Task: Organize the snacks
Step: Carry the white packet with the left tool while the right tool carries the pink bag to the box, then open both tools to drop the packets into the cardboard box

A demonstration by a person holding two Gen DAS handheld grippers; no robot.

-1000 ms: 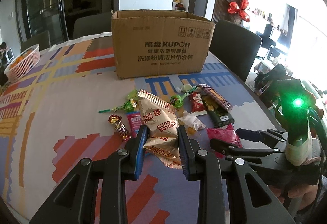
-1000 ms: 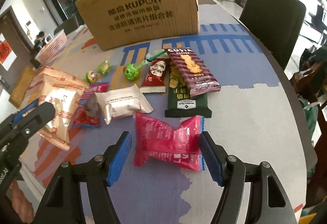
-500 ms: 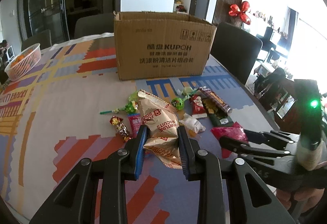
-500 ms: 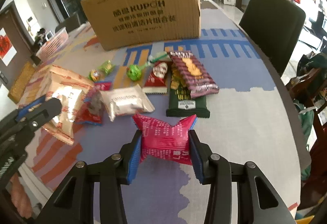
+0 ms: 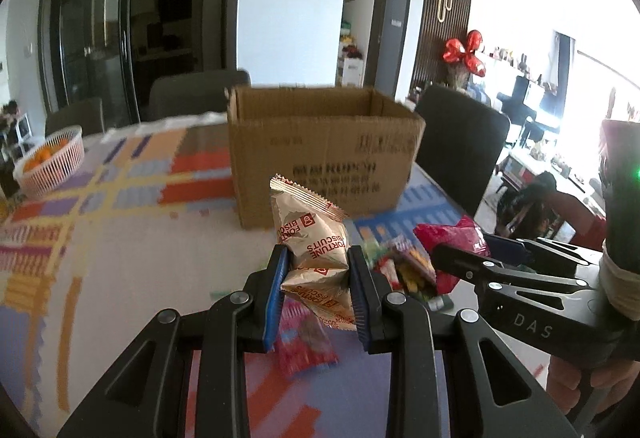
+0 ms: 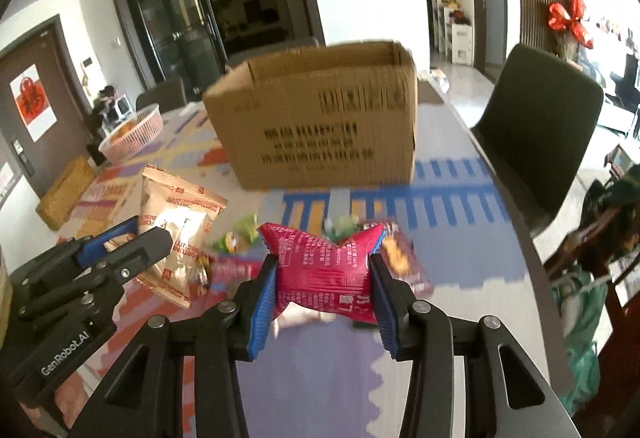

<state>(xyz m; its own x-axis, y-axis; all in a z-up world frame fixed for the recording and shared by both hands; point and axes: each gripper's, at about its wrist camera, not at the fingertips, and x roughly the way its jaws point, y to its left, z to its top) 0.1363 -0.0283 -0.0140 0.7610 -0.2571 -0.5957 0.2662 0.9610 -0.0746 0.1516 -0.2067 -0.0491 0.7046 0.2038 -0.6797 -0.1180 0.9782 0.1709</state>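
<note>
Two crinkly foil packets, gold biscuit packet, red packet, corrugated cardboard box

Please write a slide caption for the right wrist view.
Right hand-held gripper holds red snack packet before cardboard box.

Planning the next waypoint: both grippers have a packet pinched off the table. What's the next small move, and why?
Probably carry both forward and up over the open cardboard box. The left gripper is shut on the gold biscuit packet, the right gripper on the red snack packet; both are clear of the snack pile, and the box's open top lies straight ahead, above the packets.
</note>
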